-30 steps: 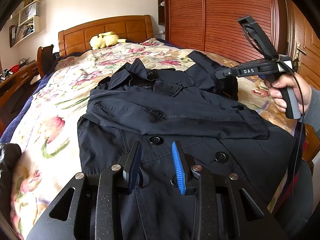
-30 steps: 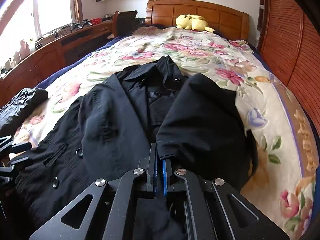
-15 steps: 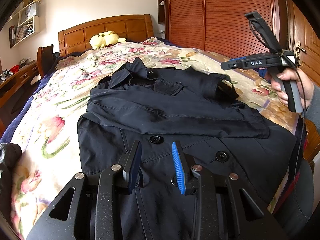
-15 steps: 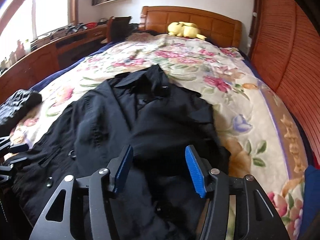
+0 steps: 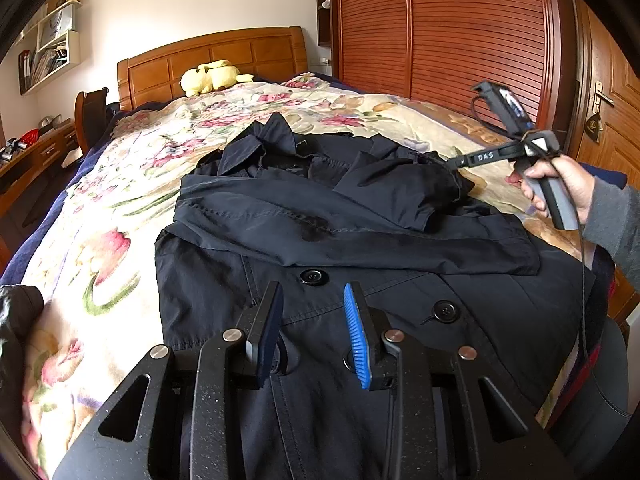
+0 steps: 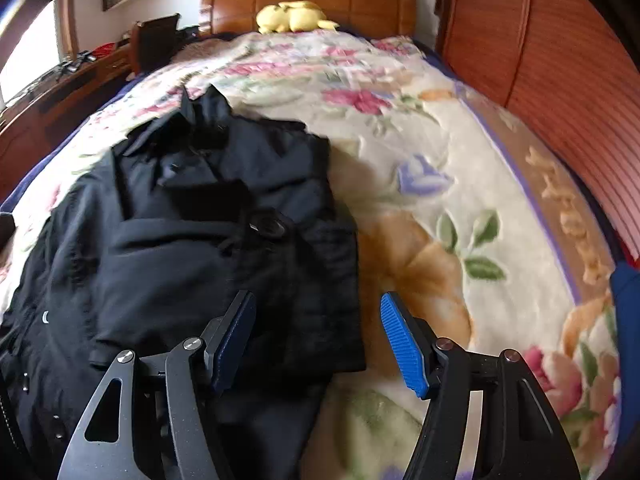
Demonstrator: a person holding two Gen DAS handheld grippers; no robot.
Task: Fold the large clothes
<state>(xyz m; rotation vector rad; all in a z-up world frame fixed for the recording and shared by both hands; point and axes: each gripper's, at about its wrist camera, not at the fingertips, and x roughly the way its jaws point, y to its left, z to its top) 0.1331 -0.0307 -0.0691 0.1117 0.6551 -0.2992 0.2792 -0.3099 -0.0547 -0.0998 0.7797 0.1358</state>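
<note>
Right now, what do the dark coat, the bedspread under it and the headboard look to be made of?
Coat: thin woven cloth, possibly cotton or a blend, matte navy; it creases sharply and shows stitched seams and glossy, plastic-looking buttons.
Bedspread: thick plush fleece, judging by its fuzzy embossed floral surface.
Headboard: panelled wood, orange-brown with a semi-gloss varnish; solid or veneer, I cannot tell.

A floral blanket [image 5: 132,184] is spread over the bed. A yellow plush toy [image 5: 212,77] is set against the wooden headboard [image 5: 216,56]. Louvred wardrobe doors [image 5: 460,28] are seen alongside. A wall shelf [image 5: 48,60] is loaded with books.
</note>
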